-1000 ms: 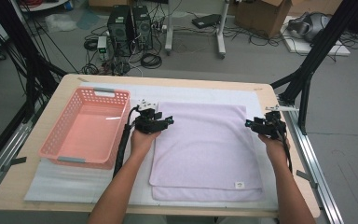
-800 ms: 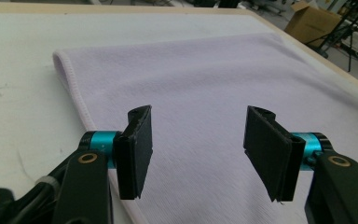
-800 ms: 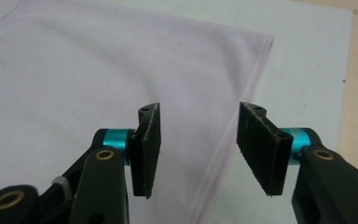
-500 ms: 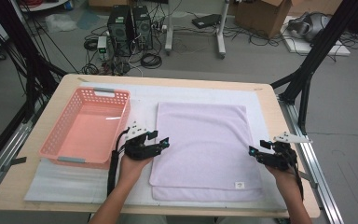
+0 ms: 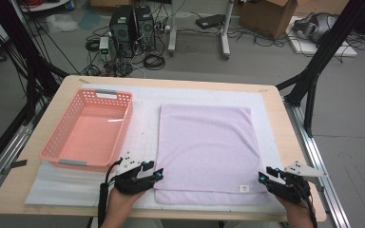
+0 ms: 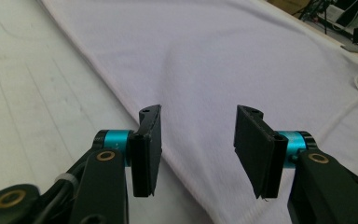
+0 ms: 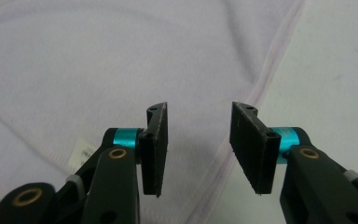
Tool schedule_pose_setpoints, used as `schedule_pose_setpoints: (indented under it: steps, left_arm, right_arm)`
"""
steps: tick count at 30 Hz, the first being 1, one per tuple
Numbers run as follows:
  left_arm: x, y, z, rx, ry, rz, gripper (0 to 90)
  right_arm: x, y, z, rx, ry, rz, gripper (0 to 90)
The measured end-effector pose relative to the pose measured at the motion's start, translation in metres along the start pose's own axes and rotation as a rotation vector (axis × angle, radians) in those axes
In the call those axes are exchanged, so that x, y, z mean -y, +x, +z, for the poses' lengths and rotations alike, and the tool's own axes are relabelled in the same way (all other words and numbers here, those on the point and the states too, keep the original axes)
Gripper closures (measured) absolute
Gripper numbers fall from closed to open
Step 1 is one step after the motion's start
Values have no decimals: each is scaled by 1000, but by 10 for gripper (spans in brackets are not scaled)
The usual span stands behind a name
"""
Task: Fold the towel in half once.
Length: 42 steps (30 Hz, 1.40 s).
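Two grippers sit at the near corners of the pale lilac rectangular terry towel (image 5: 204,152), which lies flat on the white padded mat (image 5: 142,102) in the centre-right of the high view, right of the empty salmon-pink plastic lattice basket (image 5: 88,128). Left gripper (image 5: 145,175) is low-left of centre, right gripper (image 5: 272,178) low-right. Both have just been closing their jaws but are not pinching yet: in the left gripper view the black pads stand apart w/ the towel's hemmed edge running between them, nothing pressed; same in the right gripper view, hem and small white label (image 7: 85,150) just left of the gap. Progress, as I judge it: early, prob. a fold abt to start; the cloth looks flat w/ only a double layer showing at the near hem, corners not grasped, nothing in the basket. Left to do: nip both corners, lift, carry over. Towel's long axis runs bottom-to-top of the high view, short edges near and far, label at the lower right corner
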State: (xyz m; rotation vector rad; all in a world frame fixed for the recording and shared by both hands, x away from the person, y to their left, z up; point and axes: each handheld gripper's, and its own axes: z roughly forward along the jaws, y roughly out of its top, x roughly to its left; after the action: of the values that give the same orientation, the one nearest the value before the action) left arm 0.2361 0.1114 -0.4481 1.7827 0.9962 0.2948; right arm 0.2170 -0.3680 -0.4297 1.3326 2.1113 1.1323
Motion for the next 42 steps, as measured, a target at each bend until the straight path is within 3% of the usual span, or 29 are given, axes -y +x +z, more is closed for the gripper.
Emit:
schedule_pose_setpoints:
  steps: [6,10,12,16,19,21,27,34,42]
  left_arm:
    - [11,-1,-4,-16,40,-24,519]
    - [9,-2,-3,-6,56,-40,544]
    - [9,-6,0,-4,80,-43,586]
    - [11,-12,2,-25,108,-4,702]
    - [11,-12,2,-36,117,7,811]
    - [12,-13,0,-39,106,11,842]
    - [10,-17,-9,-21,34,4,840]
    - [11,-24,-21,12,-13,-9,848]
    - [20,-36,-33,34,3,0,850]
  right_arm:
    - [8,-1,-13,12,3,29,669]
    - [12,3,-13,-7,44,33,680]
    - [14,4,-11,-13,72,24,680]
    - [16,5,-7,-34,91,40,685]
    - [15,6,-1,-25,124,28,769]
    - [14,6,0,-20,125,8,871]
    - [13,7,-4,-12,109,-4,879]
    - [12,7,-17,-23,67,12,881]
    - [20,9,-35,-32,45,13,884]
